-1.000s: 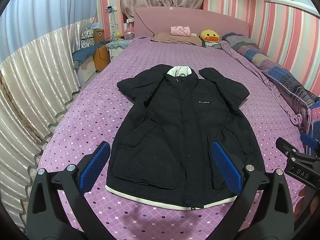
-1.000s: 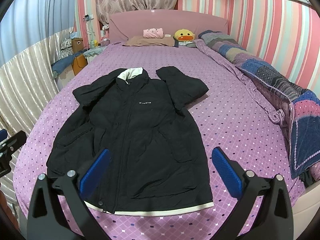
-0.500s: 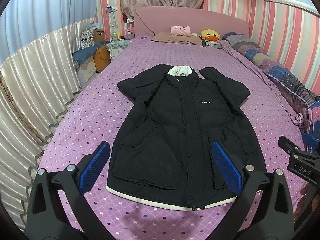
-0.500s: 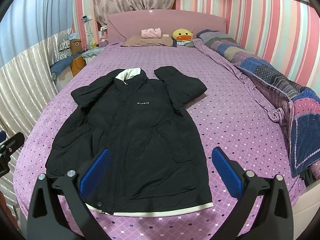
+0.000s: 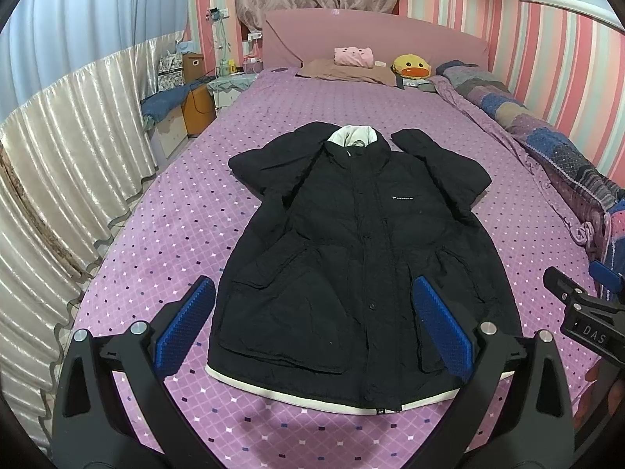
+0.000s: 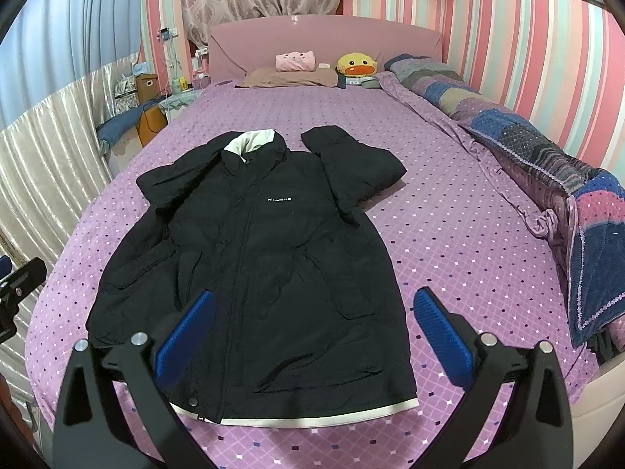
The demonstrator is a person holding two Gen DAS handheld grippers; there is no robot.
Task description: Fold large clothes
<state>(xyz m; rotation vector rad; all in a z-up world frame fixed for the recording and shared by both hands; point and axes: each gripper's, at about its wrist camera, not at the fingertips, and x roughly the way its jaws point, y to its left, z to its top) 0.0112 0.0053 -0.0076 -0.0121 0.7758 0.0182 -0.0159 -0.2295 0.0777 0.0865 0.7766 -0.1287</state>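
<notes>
Left wrist view: you are holding the left gripper spread wide and empty above the hem of the black coat, which is lying flat, front up, mid-bed, collar toward the headboard. Right wrist view: you are keeping the right gripper released too, over the coat's hem. No fold is showing yet; all folding is remaining.

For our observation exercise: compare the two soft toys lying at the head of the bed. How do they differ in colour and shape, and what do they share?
The pink toy is pale pink and shaped like a roll lying on its side; the duck toy is yellow with an orange beak and looks rounder. The pink toy rests on the brown pillow; the duck toy sits to its right. Both are plush and lie by the headboard.
</notes>
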